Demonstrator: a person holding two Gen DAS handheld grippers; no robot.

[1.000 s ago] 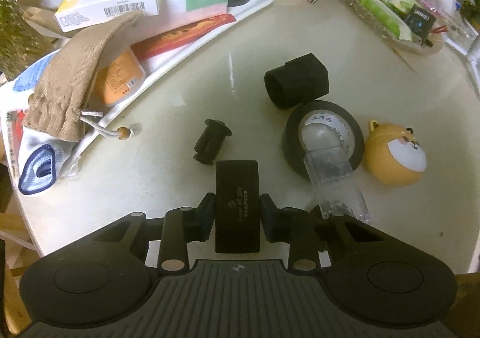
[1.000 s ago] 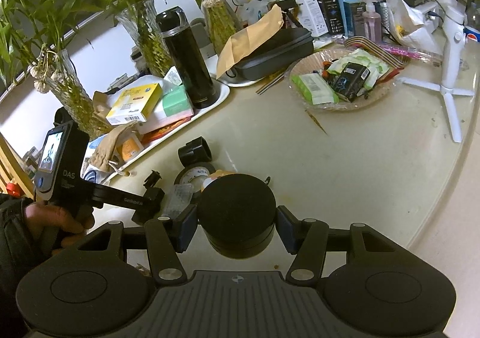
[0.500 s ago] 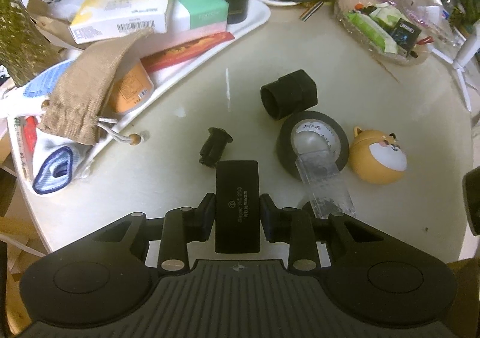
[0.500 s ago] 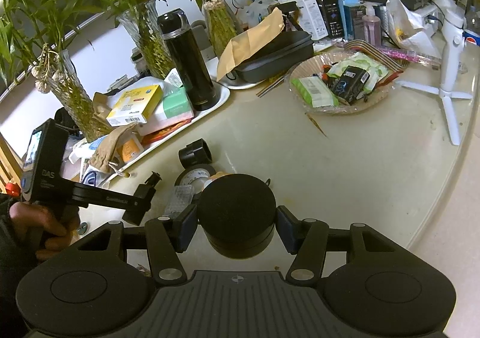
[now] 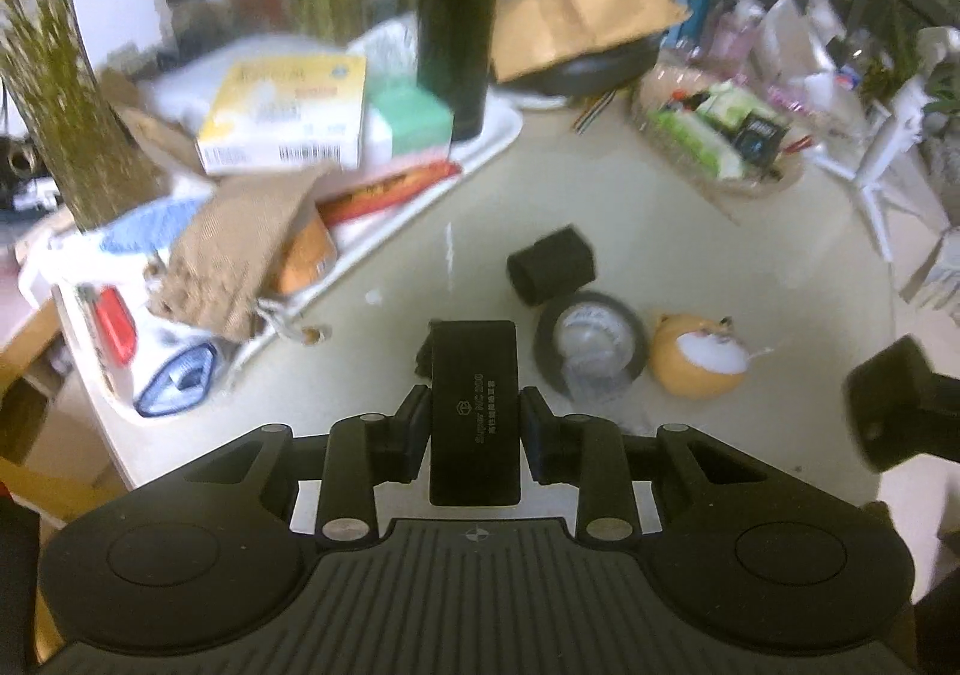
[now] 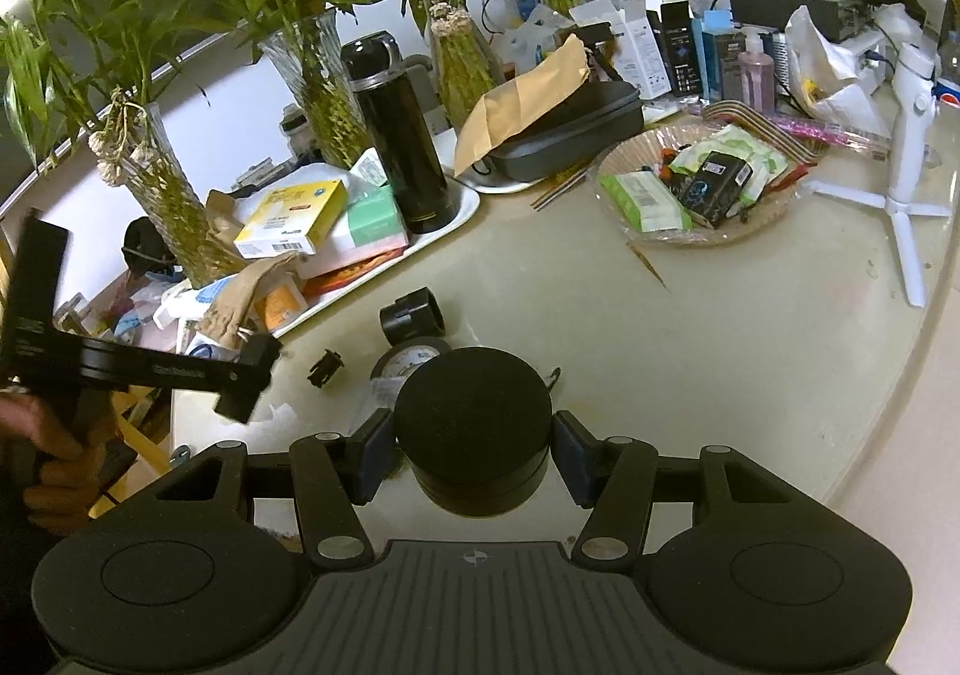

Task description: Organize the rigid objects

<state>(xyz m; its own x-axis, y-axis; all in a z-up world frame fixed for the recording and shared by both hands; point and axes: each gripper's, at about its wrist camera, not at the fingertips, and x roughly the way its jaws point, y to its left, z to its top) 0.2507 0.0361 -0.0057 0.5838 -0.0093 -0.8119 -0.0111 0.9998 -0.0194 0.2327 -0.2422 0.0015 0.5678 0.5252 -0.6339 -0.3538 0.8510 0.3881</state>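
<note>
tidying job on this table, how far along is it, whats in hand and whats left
Nothing looks sorted yet. In hand: the left gripper clamps a flat black block; the right gripper clamps a round black puck. Left on the table: a black cap, a tape roll, an orange dog-faced toy, a small black plug and a clear plastic piece.

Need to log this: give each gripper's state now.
Left gripper: closed on a flat black block.
Right gripper: closed on a round black puck.
</note>
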